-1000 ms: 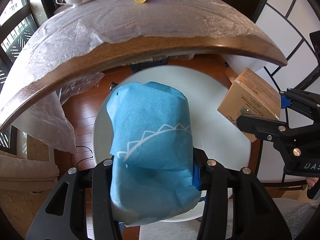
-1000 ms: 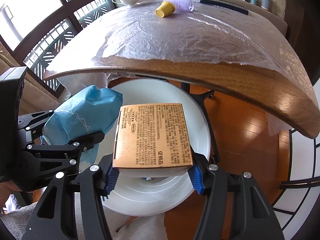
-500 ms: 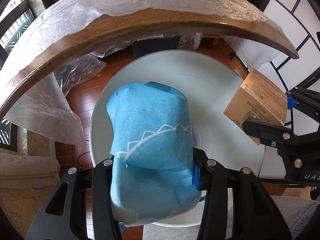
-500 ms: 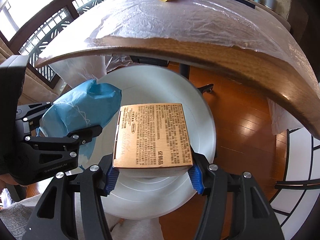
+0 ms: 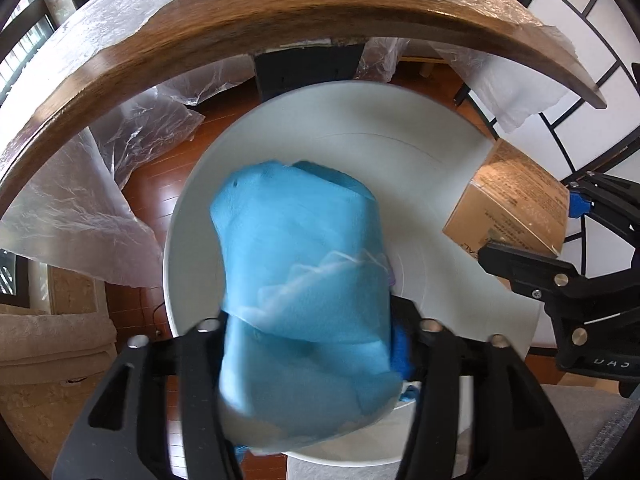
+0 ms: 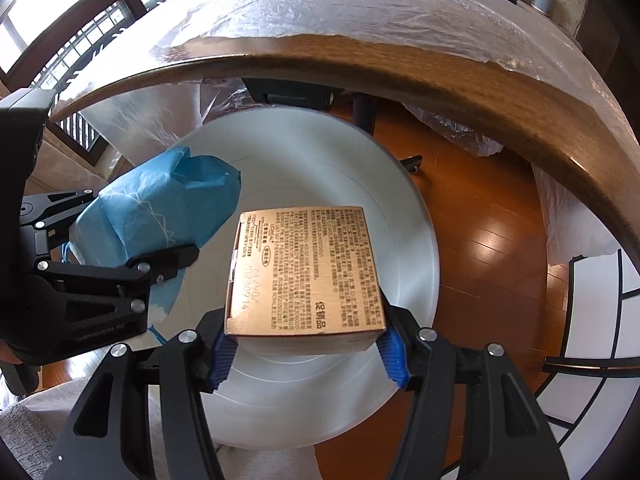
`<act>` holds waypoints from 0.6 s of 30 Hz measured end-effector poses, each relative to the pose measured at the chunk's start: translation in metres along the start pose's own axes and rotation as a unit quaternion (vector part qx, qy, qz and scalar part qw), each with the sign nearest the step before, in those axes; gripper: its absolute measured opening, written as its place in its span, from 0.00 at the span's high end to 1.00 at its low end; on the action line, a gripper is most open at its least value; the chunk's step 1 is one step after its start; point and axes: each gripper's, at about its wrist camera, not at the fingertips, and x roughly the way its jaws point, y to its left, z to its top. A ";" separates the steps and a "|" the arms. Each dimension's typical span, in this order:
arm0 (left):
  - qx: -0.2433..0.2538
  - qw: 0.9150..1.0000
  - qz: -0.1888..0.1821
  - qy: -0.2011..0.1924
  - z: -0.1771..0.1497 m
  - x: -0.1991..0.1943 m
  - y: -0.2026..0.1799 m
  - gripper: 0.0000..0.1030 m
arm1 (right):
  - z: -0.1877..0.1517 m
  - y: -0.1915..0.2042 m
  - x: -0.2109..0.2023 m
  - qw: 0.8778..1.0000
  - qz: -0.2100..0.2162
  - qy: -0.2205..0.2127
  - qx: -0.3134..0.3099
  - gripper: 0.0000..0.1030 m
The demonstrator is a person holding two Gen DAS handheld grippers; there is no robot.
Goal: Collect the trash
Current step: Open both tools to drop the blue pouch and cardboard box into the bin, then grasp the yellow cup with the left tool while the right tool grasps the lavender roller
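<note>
1. Right wrist view showed the box (image 6: 306, 270) clamped between the blue pads (image 6: 224, 354) of the right tongs (image 6: 306, 354), its printed face up and its long axis running straight ahead along the fingers.
2. Directly under the box lay the white bin (image 6: 416, 216), its round mouth open upward; the box hung over the bin's middle, so the way down looked clear.
3. Left of the box, the blue bag (image 6: 160, 216) was gripped by the left tongs (image 6: 160, 264), hanging over the bin's left side, close beside the box but apart from it.
4. Left wrist view gave the same relation from the other side: the blue bag (image 5: 304, 292) filled the gap of the left tongs (image 5: 312, 328), its long axis along the fingers, blurred, with the bin (image 5: 400, 120) right beneath it.
5. There the box (image 5: 508, 210) and the right tongs (image 5: 560, 240) stood at the right, over the bin's right rim.
6. Both tongs were closed on their loads, neither empty.
7. My judgement: both pieces already sat above the mouth, so the coming move turned on a plain drop; the right tongs were more central, the left nearer the rim.
8. Beyond the bin curved the worktop (image 6: 360, 64) edge under plastic sheeting, with the wooden floor (image 6: 488, 240) around the bin.
</note>
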 end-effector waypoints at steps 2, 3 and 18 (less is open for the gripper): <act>-0.001 1.000 0.006 -0.003 0.001 0.000 0.001 0.41 | 0.002 -0.001 -0.001 1.000 -0.002 -0.005 0.003 0.32; -0.002 1.000 0.008 -0.002 0.001 0.000 0.002 0.41 | 0.003 -0.002 -0.002 1.000 -0.003 -0.007 0.005 0.30; 0.003 0.999 -0.013 -0.052 0.006 -0.043 0.001 0.14 | 0.017 -0.021 -0.074 0.993 -0.005 -0.118 0.011 0.07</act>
